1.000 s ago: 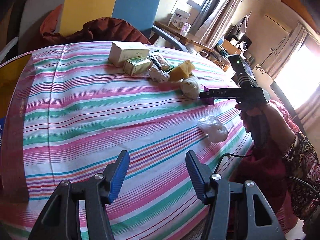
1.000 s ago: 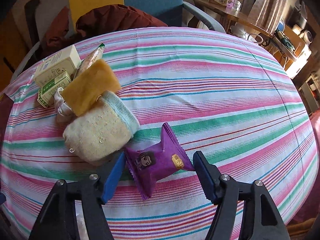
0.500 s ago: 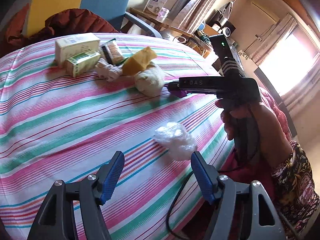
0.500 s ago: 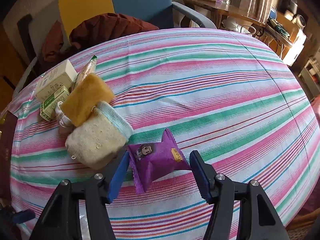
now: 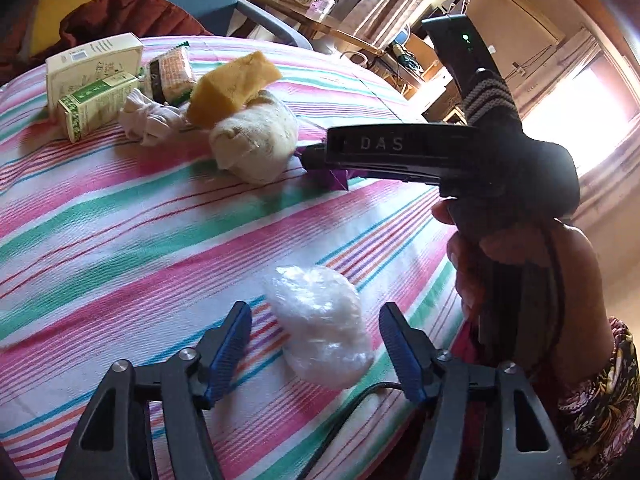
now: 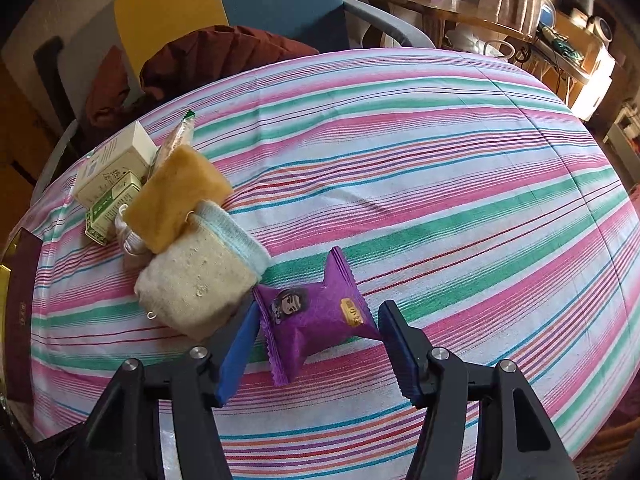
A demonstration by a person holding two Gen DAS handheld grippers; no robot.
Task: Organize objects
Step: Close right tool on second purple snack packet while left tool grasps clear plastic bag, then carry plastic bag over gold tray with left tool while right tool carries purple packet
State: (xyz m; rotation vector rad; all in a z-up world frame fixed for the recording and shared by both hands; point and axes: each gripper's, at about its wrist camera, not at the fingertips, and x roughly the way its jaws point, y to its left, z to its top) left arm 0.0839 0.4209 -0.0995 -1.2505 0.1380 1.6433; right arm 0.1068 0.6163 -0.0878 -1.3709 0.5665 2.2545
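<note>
A crumpled clear plastic bag lies on the striped tablecloth near its front edge. My left gripper straddles it. Its jaws are closing, and a gap still shows between each blue pad and the bag. A purple snack packet sits between the pads of my right gripper, which press on its two ends. In the left wrist view the right gripper points down over that packet, held by a person's hand.
A cluster sits left of the packet: a cream rolled sock, a yellow sponge, a white sock bundle, two boxes and a wrapped snack. A dark red booklet lies at the left edge. A chair holds a garment.
My left gripper has travelled across the cloth to the plastic bag, which now lies between its pads. My right gripper's jaws have narrowed onto the purple packet.
</note>
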